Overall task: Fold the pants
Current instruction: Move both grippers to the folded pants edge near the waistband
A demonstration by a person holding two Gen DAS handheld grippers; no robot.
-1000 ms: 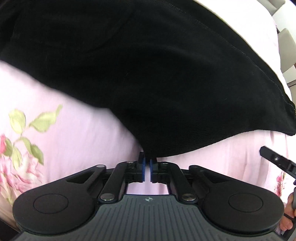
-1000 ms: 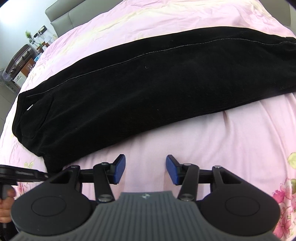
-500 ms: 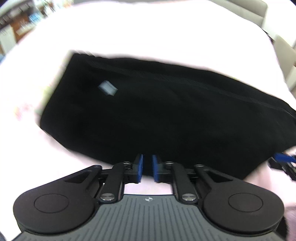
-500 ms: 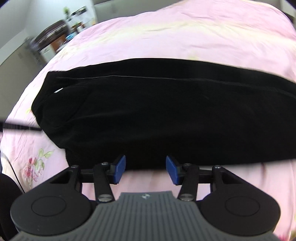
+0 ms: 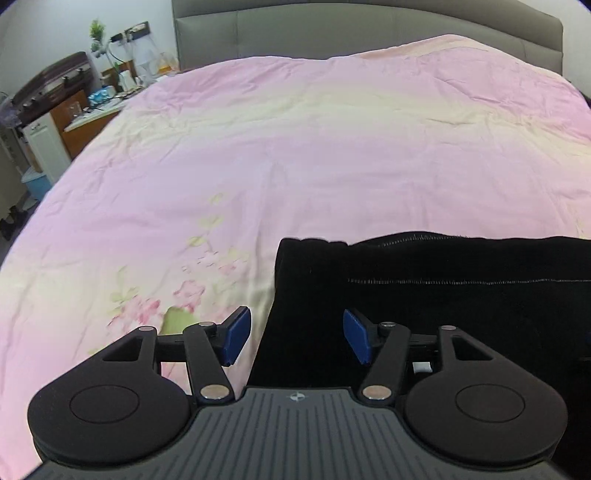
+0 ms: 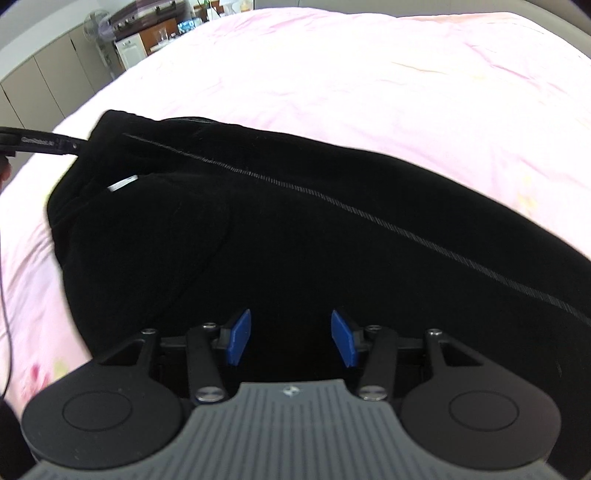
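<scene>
Dropped now: the pants [image 5: 461,295] are no longer being pinched by the left gripper [image 5: 297,336], whose jaws have just been opening with nothing gripped between them.

Pants are lying flat on the pink bedspread [image 5: 295,147], folded lengthwise, their left edge sitting under the spread left fingers [image 5: 236,334]. Over on the right wrist view, the right gripper [image 6: 291,338] is being held above the black cloth [image 6: 295,240], fingers parted and gripping nothing, and it's been swung in from the bare bedspread [image 6: 369,74].

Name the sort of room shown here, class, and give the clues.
Most likely a bedroom: a bed with a pink floral duvet, a grey padded headboard, and a cluttered bedside cabinet. Black pants lie on the bed.
</scene>
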